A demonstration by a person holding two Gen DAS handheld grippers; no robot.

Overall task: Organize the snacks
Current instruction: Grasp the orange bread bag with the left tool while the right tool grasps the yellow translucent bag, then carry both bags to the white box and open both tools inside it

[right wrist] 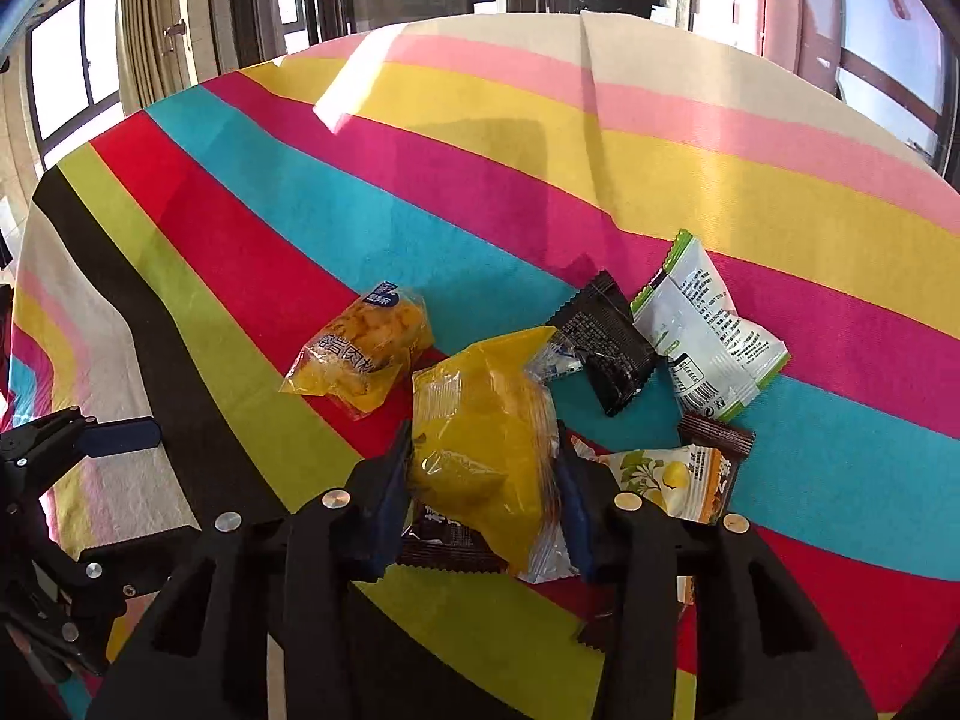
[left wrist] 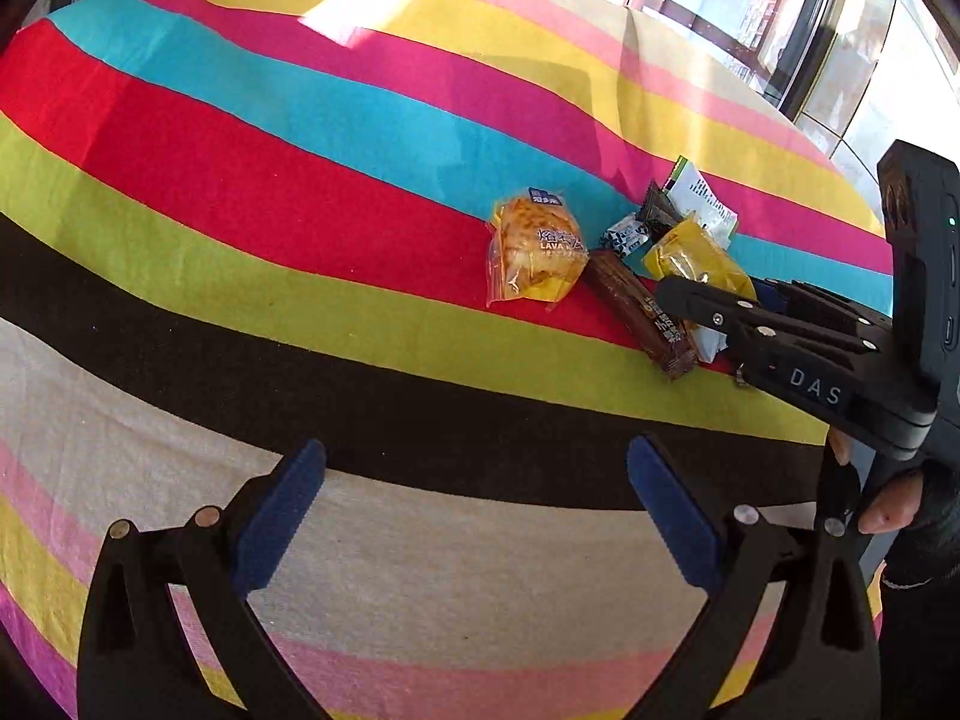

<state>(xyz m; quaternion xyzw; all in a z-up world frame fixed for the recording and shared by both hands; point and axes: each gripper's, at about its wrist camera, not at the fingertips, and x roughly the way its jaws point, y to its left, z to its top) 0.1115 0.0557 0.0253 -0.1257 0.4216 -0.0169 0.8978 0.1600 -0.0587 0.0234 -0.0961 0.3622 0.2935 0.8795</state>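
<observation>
While the right gripper [right wrist: 485, 480] pinches the yellow snack bag [right wrist: 480, 420] over the striped tablecloth [right wrist: 240, 252], the left gripper [left wrist: 477, 501] gapes empty; only the right view shows the lemon packet [right wrist: 666, 480], possibly candy.

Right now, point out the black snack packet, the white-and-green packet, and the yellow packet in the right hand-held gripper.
black snack packet [right wrist: 606, 348]: right wrist view, middle of its face.
white-and-green packet [right wrist: 708, 330]: right wrist view, printed back panel.
yellow packet [right wrist: 480, 426]: right wrist view, centre, between the pads.

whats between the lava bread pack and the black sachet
In the right wrist view, between the lava bread pack and black sachet, the yellow packet and a small blue-white candy.
</observation>
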